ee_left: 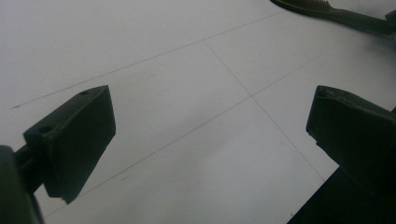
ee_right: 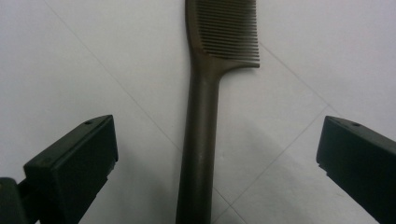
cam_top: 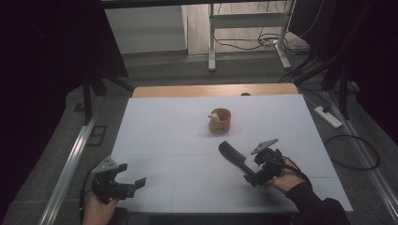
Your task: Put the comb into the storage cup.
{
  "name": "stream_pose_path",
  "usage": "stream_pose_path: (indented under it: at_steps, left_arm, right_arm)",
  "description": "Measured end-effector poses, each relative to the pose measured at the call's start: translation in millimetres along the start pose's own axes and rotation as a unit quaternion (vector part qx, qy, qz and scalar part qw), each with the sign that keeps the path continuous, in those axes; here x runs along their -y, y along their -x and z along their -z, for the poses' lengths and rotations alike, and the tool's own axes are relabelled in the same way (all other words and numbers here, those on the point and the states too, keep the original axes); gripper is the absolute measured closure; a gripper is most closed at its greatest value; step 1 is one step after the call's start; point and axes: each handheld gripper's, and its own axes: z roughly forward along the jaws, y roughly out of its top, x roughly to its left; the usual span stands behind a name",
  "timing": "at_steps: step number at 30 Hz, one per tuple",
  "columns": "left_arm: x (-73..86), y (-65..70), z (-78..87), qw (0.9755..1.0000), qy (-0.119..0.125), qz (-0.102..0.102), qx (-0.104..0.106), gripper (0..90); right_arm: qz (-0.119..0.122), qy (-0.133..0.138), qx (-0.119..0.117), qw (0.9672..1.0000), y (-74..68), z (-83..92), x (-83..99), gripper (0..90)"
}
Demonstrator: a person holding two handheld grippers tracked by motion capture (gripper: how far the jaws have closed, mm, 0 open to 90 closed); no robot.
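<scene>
A dark comb (cam_top: 233, 155) lies flat on the white table (cam_top: 164, 136), right of centre. Its handle runs toward my right gripper (cam_top: 252, 171). In the right gripper view the handle (ee_right: 201, 140) lies between the two jaws with wide gaps on both sides, so the right gripper (ee_right: 215, 163) is open and touches nothing. My left gripper (cam_top: 131, 176) rests near the front left corner, also open, over bare table (ee_left: 187, 93). The left gripper view shows the comb (ee_left: 336, 14) far off at the top right. A small wooden cup (cam_top: 220, 120) stands farther back, with a pale round object (cam_top: 214, 116) at its rim.
The table's far edge is a wooden strip (cam_top: 216, 90). A metal rail (cam_top: 70, 164) runs along the floor at the left. On the floor at the right lie a power strip (cam_top: 328, 116) and a cable loop (cam_top: 352, 152). A desk frame (cam_top: 248, 28) stands behind.
</scene>
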Motion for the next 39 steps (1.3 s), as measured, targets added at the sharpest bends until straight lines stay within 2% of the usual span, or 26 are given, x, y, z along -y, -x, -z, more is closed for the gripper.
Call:
stream_pose_path:
  at_steps: [18,25,31,35,39]
  left_arm:
    - [-0.1,0.2,-0.1,1.0000,-0.001,-0.001,0.000,1.9]
    - [-0.3,0.4,-0.5,1.0000,-0.002,-0.002,0.000,1.9]
    - [-0.3,0.4,-0.5,1.0000,-0.003,-0.002,0.000,2.0]
    - [-0.4,0.4,-0.6,1.0000,-0.003,-0.002,0.000,2.0]
    - [-0.5,0.4,-0.7,1.0000,-0.004,-0.002,-0.001,2.1]
  right_arm:
    - [0.013,-0.054,0.009,0.9984,1.7,-27.4,6.8,0.0]
    - [0.003,-0.055,0.005,0.9985,2.8,-28.3,7.3,0.0]
    - [-0.008,-0.068,0.008,0.9976,1.9,-28.5,4.6,0.0]
    - [-0.009,-0.068,0.006,0.9976,1.0,-25.5,2.8,9.1]
    - [-0.003,-0.063,0.003,0.9980,-1.2,-20.9,0.1,28.4]
